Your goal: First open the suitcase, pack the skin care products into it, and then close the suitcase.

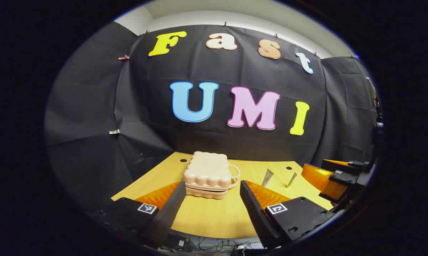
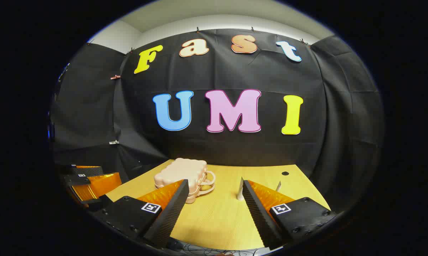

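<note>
Both grippers, left (image 1: 211, 199) and right (image 2: 214, 199), spread wide; closed suitcase (image 1: 208, 174) mid-table (image 1: 214, 220), bare wood before it.

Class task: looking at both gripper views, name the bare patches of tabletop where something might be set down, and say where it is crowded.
Bare: the near strip of table in front of the closed suitcase, and the gap between suitcase and the nearer tube. Crowded: the right side, where two upright tubes stand, the farther tube near the edge.

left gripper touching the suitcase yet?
Apart. The left gripper view shows bare table between the open left gripper and the closed suitcase.
</note>
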{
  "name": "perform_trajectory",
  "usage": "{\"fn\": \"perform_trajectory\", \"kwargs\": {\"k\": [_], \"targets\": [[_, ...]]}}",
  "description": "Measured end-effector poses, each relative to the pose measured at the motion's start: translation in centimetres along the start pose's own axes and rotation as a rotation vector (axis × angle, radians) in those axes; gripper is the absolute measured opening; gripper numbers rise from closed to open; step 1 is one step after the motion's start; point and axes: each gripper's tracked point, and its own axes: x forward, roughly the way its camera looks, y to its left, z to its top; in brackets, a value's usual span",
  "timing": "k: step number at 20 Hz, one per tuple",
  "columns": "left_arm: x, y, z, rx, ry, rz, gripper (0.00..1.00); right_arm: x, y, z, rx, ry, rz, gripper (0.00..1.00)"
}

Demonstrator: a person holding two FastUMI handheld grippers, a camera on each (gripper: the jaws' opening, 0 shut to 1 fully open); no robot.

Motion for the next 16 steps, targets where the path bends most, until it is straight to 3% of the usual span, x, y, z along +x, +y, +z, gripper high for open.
{"fn": "perform_trajectory", "kwargs": {"k": [16], "targets": [[1.4,-3.4,-2.6,-0.073,0.045,-0.112,0.96,-1.9,-0.4,-0.6,-0.016,-0.001,-0.034,0.96]]}}
